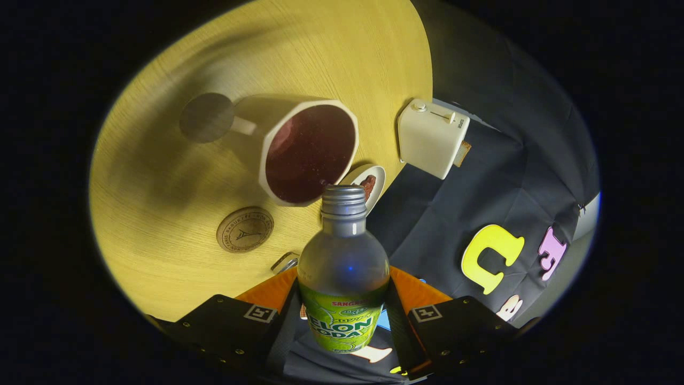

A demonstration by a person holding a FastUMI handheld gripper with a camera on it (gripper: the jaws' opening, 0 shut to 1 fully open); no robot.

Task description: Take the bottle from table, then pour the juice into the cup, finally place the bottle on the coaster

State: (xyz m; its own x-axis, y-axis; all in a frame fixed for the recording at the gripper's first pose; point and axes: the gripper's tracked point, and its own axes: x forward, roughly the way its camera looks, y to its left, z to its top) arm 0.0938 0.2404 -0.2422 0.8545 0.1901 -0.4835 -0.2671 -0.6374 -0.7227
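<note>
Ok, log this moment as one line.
gripper shut on bottle | bottle tilted toward cup | cap on | coaster bare

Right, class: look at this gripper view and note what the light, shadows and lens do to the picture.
In the gripper view, strong light leaves the table bright, with broad soft shadows around the cup; the fisheye lens bends the table edge and tilts the scene; the bottle, clamped in the gripper, is close, and a small blue glint sits on its body; the coaster stays sharp.

Gripper (342,315) with blocky screw-studded jaws, a square tag marker on each, orange housing behind
</note>
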